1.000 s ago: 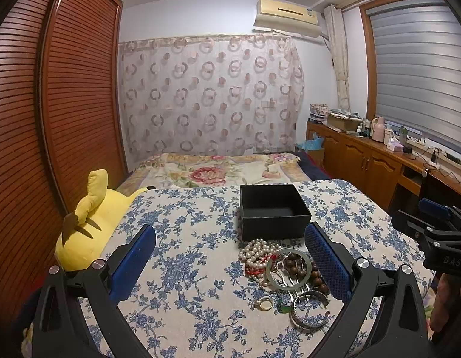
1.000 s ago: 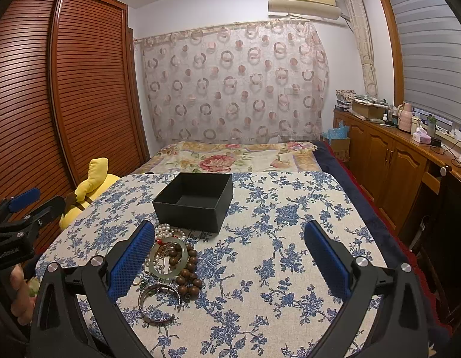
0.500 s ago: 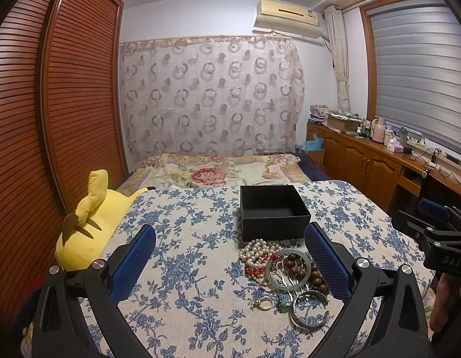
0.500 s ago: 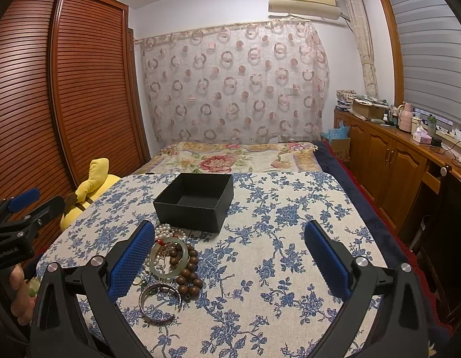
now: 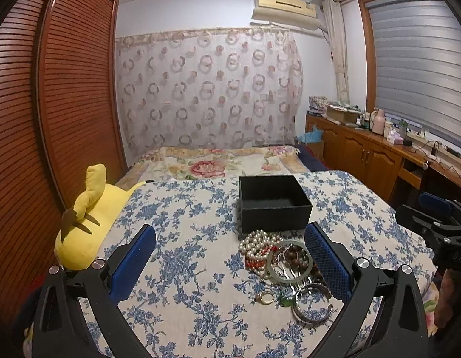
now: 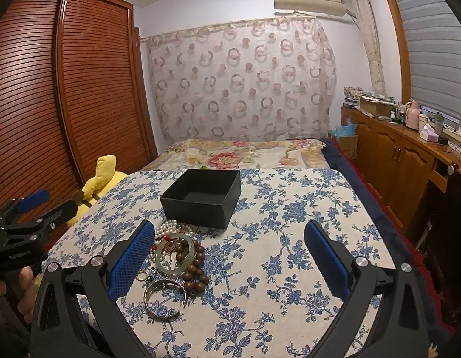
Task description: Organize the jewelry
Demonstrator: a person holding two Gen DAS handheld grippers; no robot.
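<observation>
sitting untouched on the blue-and-white floral-cloth worktop (image 5: pixel 185 208): a tangled heap of jewelry just in front of the open black square box (image 5: pixel 273 201), which is looking empty inside. making up the heap: a cream pearl strand (image 5: pixel 255 240) nearest the box, a pale green jade bangle (image 5: pixel 290 261) lying over dark brown wooden beads (image 6: pixel 194 268), a small gold ring (image 5: pixel 267 297) and a silver cuff bracelet (image 5: pixel 312 302) at the near edge. hovering above the cloth with jaws spread wide and gripping nothing: the left gripper (image 5: pixel 230 262), its right pad sitting over the right edge of the heap in the left wrist view. likewise gaping and empty: the right gripper (image 6: pixel 230 256), with the heap showing beside its left pad and bare cloth between the pads. comparing with the views from a second and half a second back, showing nothing moved at all: same framing, same heap, same box, both tools holding station. meaning, most likely, a pause before the first pick, with every piece waiting to go into the box. probably calling next for lowering one tool onto a rigid piece such as the bangle or the cuff, those looking easier to pinch than loose strands. risking a snag, though: bangle, beads and pearls overlapping, so lifting one perhaps dragging another along. lying off to the left, clear of the work: a yellow plush toy (image 5: pixel 90 217).
</observation>
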